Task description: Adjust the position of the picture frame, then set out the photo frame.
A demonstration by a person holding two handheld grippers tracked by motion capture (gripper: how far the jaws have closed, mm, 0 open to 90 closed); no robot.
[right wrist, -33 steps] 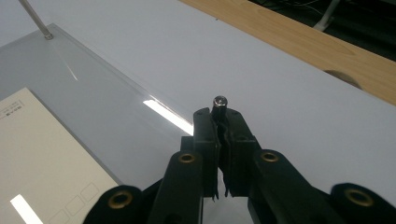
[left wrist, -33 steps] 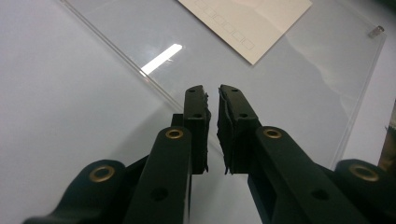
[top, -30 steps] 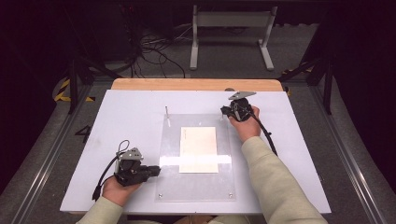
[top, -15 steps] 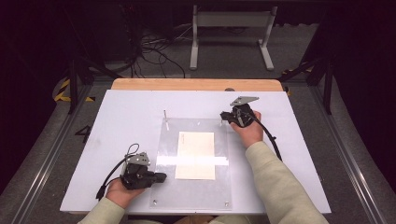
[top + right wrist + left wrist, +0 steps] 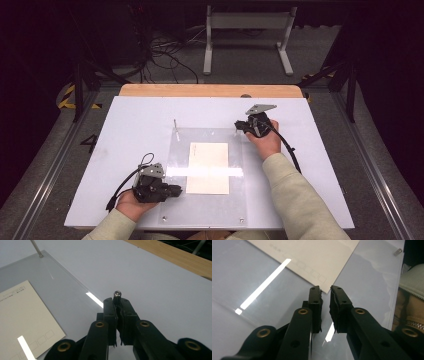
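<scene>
**Right gripper holding a corner pin of the clear plate; left gripper slightly parted at the card**

A small metal pin [image 5: 117, 295] stands at the far right corner of the clear plate [image 5: 210, 210], its rounded head rising just above the jaw tips in the right gripper view. The right gripper [image 5: 246, 127] is clamped on this pin, jaws nearly together around its shaft. A matching pin [image 5: 175, 125] stands upright at the plate's far left corner. A cream card [image 5: 208, 167] lies flat at the plate's middle; whether it lies on or under the plate cannot be told. The plate rests on a white board [image 5: 125, 125] over the wooden table [image 5: 210, 90]. The left gripper [image 5: 326, 297] hovers just beside the card's near corner, its jaws having just been opening to a narrow gap with nothing between them. The step in hand appears to be drawing out or seating the right corner pin. The next move likely calls for a straight pull or push along the pin's axis, with the plate kept from shifting.
</scene>
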